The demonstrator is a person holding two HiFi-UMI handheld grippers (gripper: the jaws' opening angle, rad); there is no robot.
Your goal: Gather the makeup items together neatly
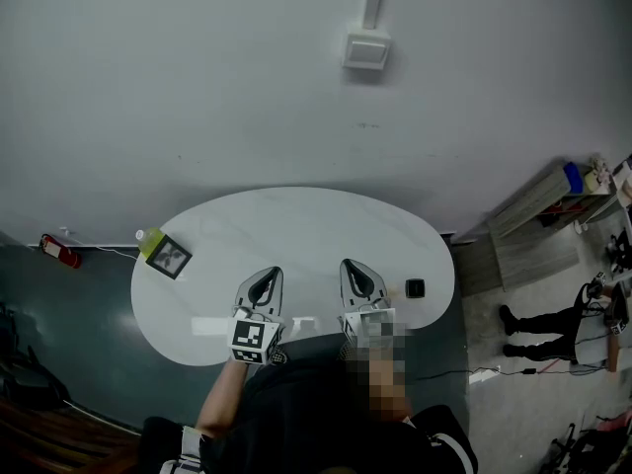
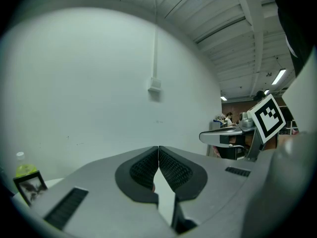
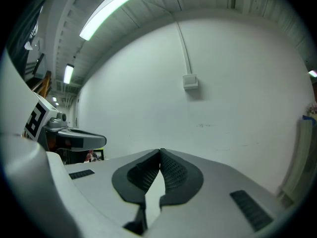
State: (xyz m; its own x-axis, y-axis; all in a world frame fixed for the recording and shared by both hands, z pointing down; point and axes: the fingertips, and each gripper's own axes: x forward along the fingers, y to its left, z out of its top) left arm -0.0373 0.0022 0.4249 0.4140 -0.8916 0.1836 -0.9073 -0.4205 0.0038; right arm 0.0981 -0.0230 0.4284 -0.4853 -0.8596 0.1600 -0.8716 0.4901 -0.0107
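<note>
White oval surface [image 1: 296, 225] by bare wall. My left tongs [image 1: 269, 276] and right tongs [image 1: 354, 270] both pinched shut, empty, held level side by side over near edge: likely neutral pose. Small black case [image 1: 415, 288] near right tongs. Black frame [image 1: 170, 257] and green bottle [image 1: 150, 237] at far left, well apart from case: not gathered.

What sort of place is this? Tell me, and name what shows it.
Probably a lab or workshop room, not a home: a white oval table against a bare wall with a surface-mounted box, a cluttered shelf at the right, and a power strip on the floor.
</note>
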